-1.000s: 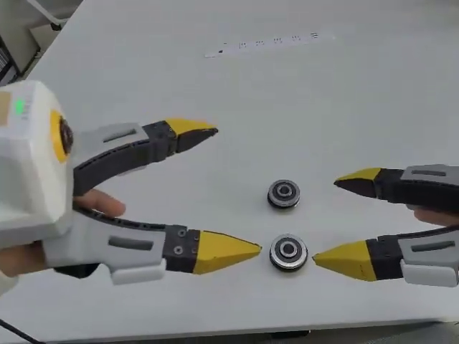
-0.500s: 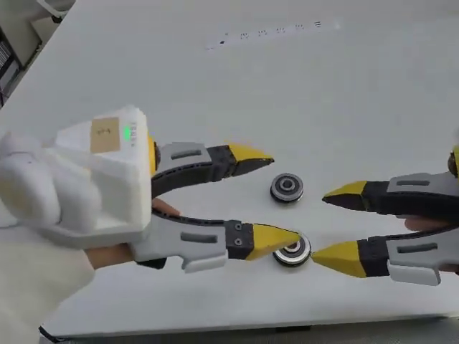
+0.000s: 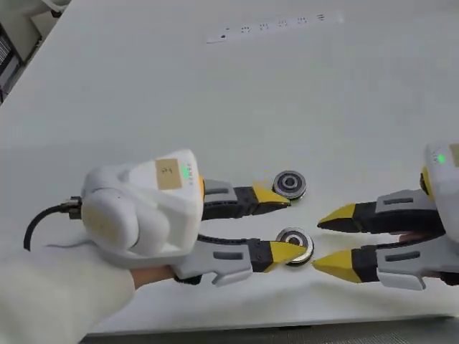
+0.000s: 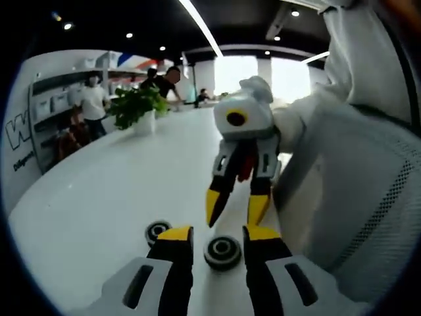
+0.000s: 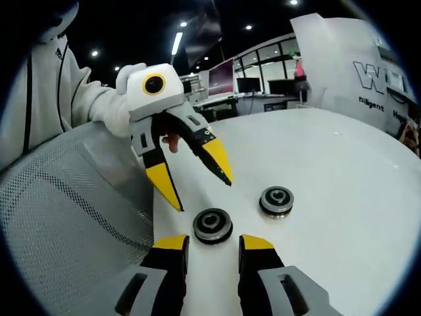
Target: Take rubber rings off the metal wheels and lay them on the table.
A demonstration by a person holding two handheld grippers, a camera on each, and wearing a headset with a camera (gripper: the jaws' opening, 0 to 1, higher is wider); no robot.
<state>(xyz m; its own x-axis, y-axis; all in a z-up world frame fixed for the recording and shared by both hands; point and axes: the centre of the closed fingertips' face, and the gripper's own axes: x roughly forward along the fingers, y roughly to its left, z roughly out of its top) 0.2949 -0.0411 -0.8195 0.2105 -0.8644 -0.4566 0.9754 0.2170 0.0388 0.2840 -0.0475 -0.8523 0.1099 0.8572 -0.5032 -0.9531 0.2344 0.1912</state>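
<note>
Bench: white table (image 3: 215,107). Two metal wheels lie flat on it, close together near my edge.

Near wheel (image 3: 295,245): dark rubber ring (image 5: 197,227) seated around the metal hub, not yet off. Far wheel (image 3: 290,183): same build, its ring also on. It lies just beyond the near one and the two are apart, not touching.

Left gripper (image 3: 294,226): my hand is around its white body and its jaws are spread. In the left gripper view the near wheel (image 4: 222,252) lies between my two yellow tips, closer to the right-hand tip. The far wheel (image 4: 158,230) lies outside the other jaw. In the head view the lower tip overlaps the edge of the near wheel and the upper tip ends just beside the far wheel. I cannot tell whether either tip makes contact. Nothing is gripped.

Right gripper (image 3: 318,242): jaws also spread and holding nothing. It comes in from the opposite side, with its tips pointed at the near wheel and just short of it. In the right gripper view that wheel (image 5: 212,225) sits just ahead of the gap between my tips, and the far wheel (image 5: 277,200) is off to the right.

The two grippers face each other across the near wheel, with their tips near one another and not touching.

A black cable (image 3: 43,215) trails from the back of the left gripper over the table.
</note>
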